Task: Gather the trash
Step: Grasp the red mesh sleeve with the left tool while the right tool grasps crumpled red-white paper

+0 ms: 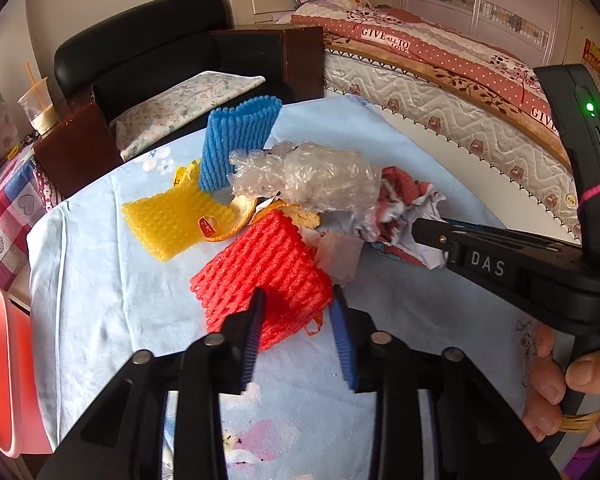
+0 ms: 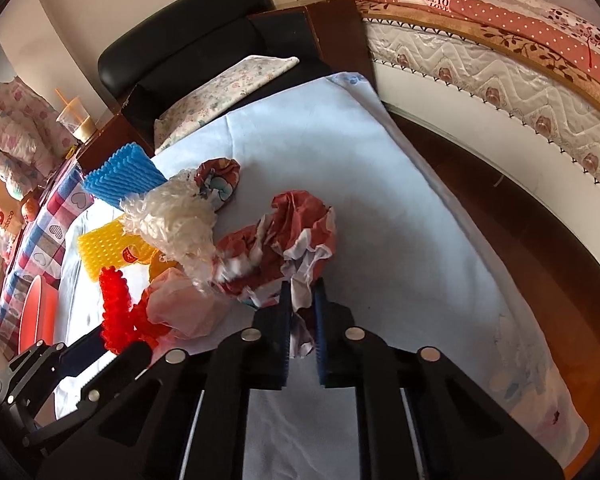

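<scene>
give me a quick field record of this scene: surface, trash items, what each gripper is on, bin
surface: light blue cloth
trash: red foam net, yellow foam net, blue foam net, clear plastic, crumpled red-and-white wrapper, orange peel
left gripper: jaws around the red foam net's near edge, pads seem to press it
right gripper: shut on the wrapper's near end
bin: red container at the cloth's left edge, contents not visible
</scene>
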`<state>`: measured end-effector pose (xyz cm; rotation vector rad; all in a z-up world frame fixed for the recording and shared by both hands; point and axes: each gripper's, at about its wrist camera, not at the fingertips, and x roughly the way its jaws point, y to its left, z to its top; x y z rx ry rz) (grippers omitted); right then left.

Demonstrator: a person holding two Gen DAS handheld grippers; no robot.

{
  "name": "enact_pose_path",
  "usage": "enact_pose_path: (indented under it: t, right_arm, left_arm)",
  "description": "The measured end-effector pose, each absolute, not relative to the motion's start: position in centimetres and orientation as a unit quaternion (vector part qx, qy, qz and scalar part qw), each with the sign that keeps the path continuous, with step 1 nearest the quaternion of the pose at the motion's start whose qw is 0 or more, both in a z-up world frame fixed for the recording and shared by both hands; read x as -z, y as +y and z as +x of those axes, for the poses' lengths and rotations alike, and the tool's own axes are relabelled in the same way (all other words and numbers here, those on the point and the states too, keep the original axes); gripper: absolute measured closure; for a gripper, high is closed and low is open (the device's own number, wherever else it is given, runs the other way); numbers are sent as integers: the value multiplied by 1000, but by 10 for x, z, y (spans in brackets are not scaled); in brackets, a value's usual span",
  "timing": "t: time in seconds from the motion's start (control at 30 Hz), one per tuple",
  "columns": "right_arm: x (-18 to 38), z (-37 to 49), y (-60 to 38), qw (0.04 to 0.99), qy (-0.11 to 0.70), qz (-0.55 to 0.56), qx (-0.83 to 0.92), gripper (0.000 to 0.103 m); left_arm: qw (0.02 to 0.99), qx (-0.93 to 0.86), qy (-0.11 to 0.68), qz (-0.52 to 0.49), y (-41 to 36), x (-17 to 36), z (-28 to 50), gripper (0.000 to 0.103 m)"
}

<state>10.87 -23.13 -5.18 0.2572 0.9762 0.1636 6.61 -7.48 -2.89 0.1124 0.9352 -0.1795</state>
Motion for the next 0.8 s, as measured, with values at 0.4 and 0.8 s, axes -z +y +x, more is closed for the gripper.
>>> enact_pose_path:
  t: [0.4, 0.8]
  right_arm:
    - [38, 95, -248, 883, 446, 132, -64, 94]
    - [19, 72, -252, 892, 426, 131, -71, 94]
  left_arm:
    - [894, 103, 433, 45, -75, 17, 54, 92]
    - [905, 108, 410, 36, -70, -1, 33, 93]
